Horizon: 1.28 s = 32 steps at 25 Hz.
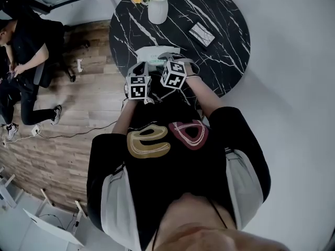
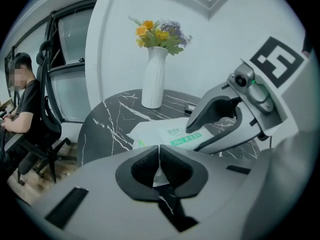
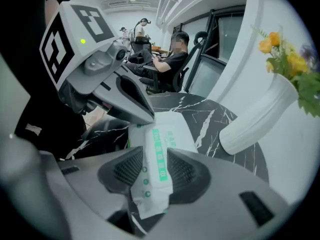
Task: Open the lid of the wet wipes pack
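Note:
The white wet wipes pack with green print lies near the front edge of the round black marble table. My left gripper is at the pack's left end. In the left gripper view its jaws are closed together with a white sliver of the pack pinched between the pads. My right gripper hangs over the pack's right part. In the right gripper view its jaws stand wide, and the pack's green-striped edge rises between the pads.
A white vase of yellow flowers stands at the table's far side. A small flat dark item lies to the right of it. A seated person on an office chair is off to the left on the wooden floor.

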### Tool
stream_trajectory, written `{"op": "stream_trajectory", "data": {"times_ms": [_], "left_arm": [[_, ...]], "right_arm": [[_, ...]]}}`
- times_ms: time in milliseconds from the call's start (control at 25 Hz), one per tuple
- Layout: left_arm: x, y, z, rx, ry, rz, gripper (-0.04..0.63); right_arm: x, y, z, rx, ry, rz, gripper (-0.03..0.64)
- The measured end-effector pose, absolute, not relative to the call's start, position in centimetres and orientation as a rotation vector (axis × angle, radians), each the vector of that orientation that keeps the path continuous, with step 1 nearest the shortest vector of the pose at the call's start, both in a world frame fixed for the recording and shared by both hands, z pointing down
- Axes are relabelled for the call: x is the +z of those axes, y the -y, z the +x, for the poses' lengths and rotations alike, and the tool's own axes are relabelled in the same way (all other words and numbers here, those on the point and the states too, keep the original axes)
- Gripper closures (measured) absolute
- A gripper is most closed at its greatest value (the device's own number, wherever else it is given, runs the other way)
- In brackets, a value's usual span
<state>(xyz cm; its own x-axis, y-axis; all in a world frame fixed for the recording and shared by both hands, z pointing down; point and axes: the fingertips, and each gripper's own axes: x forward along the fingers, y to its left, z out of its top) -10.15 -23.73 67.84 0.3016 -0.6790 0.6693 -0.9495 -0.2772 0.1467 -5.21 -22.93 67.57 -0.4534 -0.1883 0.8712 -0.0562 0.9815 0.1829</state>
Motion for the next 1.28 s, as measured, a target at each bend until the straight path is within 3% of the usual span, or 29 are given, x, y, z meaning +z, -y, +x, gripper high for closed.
{"op": "stream_trajectory", "data": {"times_ms": [1280], "left_arm": [[69.1,23.9,-9.7,0.822,1.453,2.112,0.574]], "right_arm": [[67.3,23.9,-5.0,0.198,2.162,0.181,0.492]]}}
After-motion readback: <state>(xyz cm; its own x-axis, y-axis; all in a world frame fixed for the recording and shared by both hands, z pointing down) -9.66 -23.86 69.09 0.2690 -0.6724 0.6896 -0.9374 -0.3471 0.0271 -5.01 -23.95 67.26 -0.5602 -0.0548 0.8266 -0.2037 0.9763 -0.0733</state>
